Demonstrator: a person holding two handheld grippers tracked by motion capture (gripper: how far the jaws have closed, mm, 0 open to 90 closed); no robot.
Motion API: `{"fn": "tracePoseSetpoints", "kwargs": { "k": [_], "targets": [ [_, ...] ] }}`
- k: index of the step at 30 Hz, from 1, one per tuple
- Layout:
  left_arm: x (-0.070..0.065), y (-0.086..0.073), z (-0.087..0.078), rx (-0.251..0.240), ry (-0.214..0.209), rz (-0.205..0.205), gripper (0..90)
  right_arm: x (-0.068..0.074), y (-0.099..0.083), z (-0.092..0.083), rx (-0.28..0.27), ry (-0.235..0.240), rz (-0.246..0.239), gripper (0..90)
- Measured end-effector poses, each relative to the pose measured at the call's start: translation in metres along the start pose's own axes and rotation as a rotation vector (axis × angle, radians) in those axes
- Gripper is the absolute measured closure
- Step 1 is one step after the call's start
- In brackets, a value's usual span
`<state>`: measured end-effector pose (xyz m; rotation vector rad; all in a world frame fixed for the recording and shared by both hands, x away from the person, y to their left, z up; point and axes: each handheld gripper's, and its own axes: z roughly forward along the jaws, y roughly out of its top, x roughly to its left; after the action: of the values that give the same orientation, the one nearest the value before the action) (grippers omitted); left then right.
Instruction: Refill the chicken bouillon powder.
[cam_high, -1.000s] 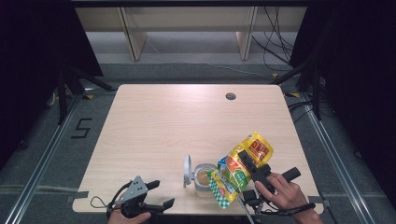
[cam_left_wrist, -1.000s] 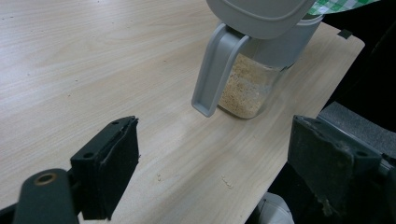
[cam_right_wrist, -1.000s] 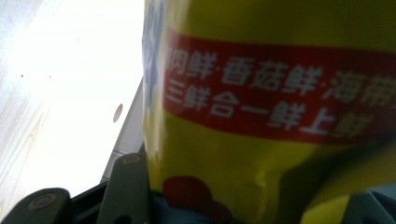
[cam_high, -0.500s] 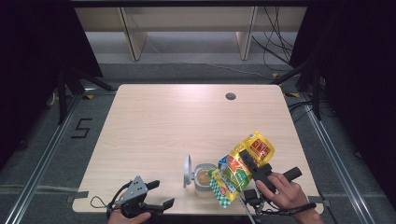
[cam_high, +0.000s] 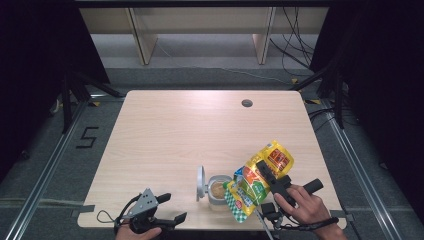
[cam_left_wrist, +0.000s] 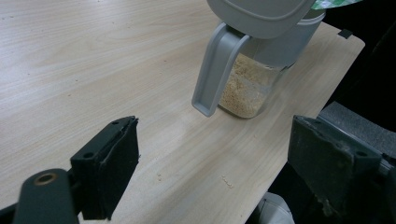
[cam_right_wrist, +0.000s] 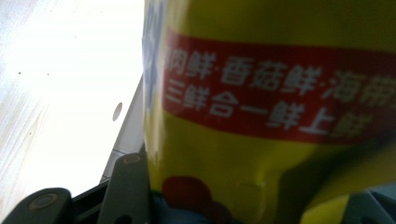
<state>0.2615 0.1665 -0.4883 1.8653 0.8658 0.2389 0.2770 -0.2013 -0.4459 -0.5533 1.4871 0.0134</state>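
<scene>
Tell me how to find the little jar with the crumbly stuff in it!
Start at the wooden table and look along its near edge, a bit right of the middle. There stands a small clear jar with a grey rim, tan grains inside and its grey lid flipped open to the left. The tilted yellow and green bag beside it is colourful and held by the right tool; the jar is plain.

Pale wooden table (cam_high: 165, 135), lidded granule jar (cam_high: 218, 191) on it.

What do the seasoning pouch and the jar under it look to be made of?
Seasoning pouch: likely flexible plastic film, glossy; it creases and shines under printed colours. Jar: clear body, glass or hard plastic, granules visible through it; flip lid and collar look matte grey moulded plastic.
</scene>
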Motion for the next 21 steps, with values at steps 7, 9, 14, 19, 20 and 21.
{"fn": "tracePoseSetpoints", "kwargs": {
  "k": [7,9,14,19,20,21],
  "targets": [
    [-0.0002,0.0002,-0.0004,0.001,0.002,0.003,16.0,-0.0005,0.0007,-0.0004,-0.005,0.001,-0.013,54.2],
    [0.0001,0.0001,0.0,-0.001,0.0,-0.001,16.0,-0.0013,0.001,0.0004,-0.008,-0.007,-0.02,54.3],
    [-0.0001,0.0002,-0.0003,0.0,0.001,0.0,16.0,0.0037,0.0005,-0.0026,0.031,0.016,0.042,54.2],
    [0.0004,0.0003,-0.0008,0.005,0.001,0.009,16.0,0.0036,0.0,-0.0025,0.031,0.019,0.043,54.2],
    [0.0001,0.0002,-0.0006,0.003,0.0,0.008,16.0,0.0038,-0.0003,-0.0024,0.031,0.024,0.041,54.3],
    [0.0,0.0002,-0.0003,0.001,0.0,0.005,16.0,0.0031,-0.0006,-0.0029,0.03,0.014,0.037,54.2]
  ]
}}
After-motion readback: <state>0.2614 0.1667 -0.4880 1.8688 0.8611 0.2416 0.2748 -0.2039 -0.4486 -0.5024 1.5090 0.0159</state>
